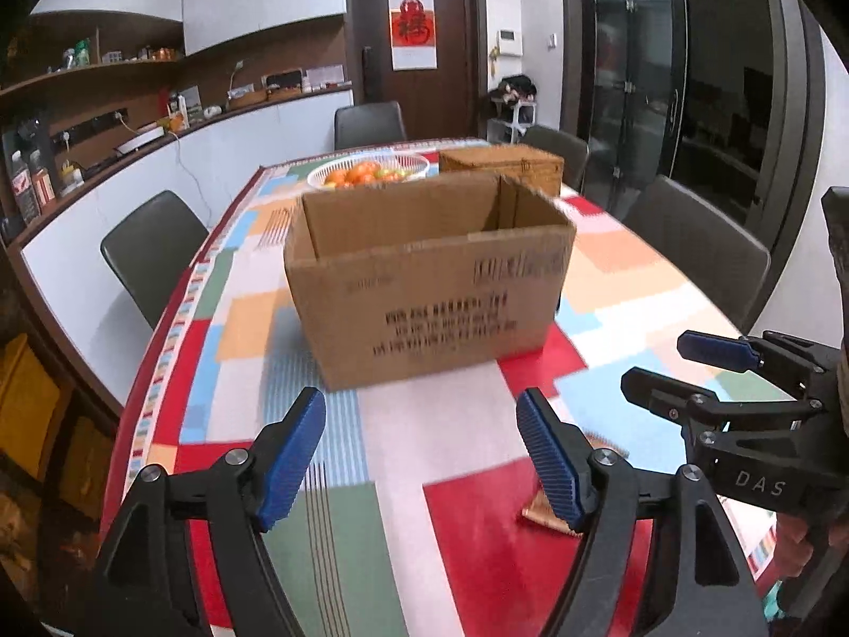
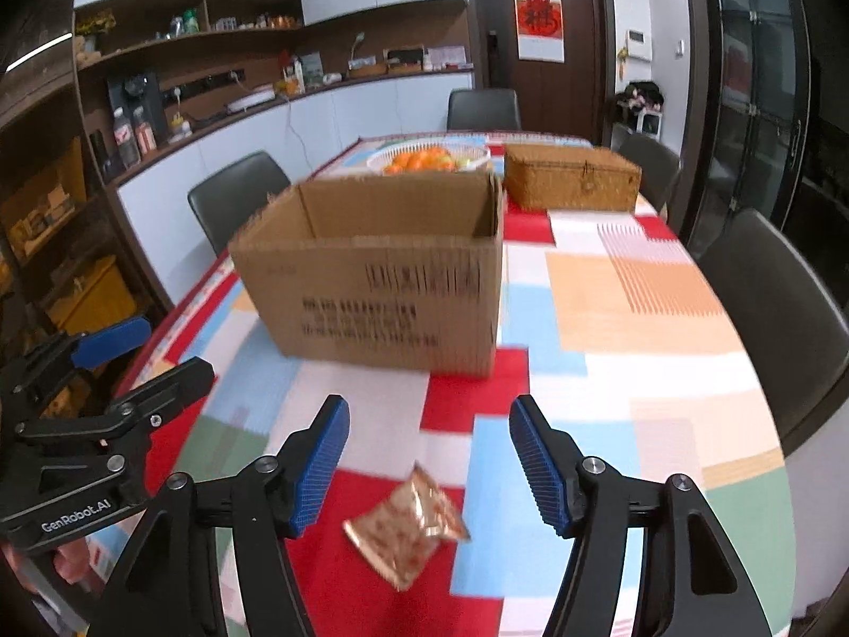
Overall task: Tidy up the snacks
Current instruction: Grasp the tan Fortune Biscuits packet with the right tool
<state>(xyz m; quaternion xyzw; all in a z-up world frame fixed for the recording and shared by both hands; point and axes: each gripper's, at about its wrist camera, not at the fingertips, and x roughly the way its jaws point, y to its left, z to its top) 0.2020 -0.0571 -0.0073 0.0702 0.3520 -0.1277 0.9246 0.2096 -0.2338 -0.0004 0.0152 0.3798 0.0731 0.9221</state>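
- The box (image 2: 371,286) stands open-topped on the table (image 2: 637,318); its bottom is hidden behind the near wall, so I cannot tell what is in it.
- Behind the box, a white basket (image 2: 424,156) holds oranges; beside that sits a closed wicker case (image 2: 570,178).
- A snack packet (image 2: 406,525) lies on the cloth in front of the box, blurred, half hidden in the left view.
- The right gripper (image 2: 430,467) hovers over the packet, jaws apart, touching nothing.
- The left gripper (image 1: 422,464) is also spread wide and empty.
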